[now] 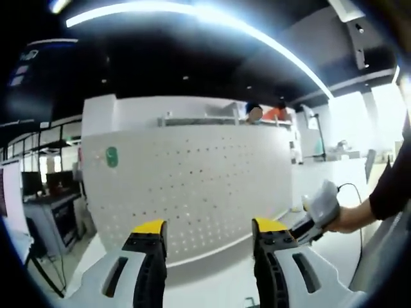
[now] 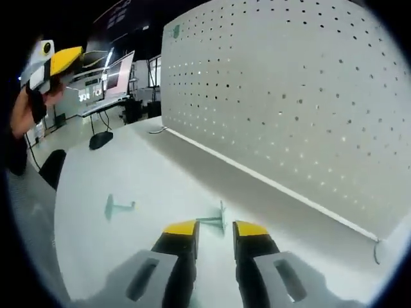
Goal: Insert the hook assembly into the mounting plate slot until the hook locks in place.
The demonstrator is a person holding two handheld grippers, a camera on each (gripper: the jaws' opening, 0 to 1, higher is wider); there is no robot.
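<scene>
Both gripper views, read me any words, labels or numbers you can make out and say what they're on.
No text can be read.
Monitor in the right gripper view: bright marks, too blurred to read.
Green mark on the white pegboard: no legible characters.
Dark hanging screen at upper left: faint marks, unreadable.

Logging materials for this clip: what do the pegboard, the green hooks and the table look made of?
Pegboard: probably painted sheet metal or hardboard, matte white, with regular punched holes. Green hooks, one just beyond the right gripper tips, another lying farther off: likely moulded plastic, uniform teal, slightly translucent; too small to be sure. Table: smooth white laminate-like surface with soft sheen.
</scene>
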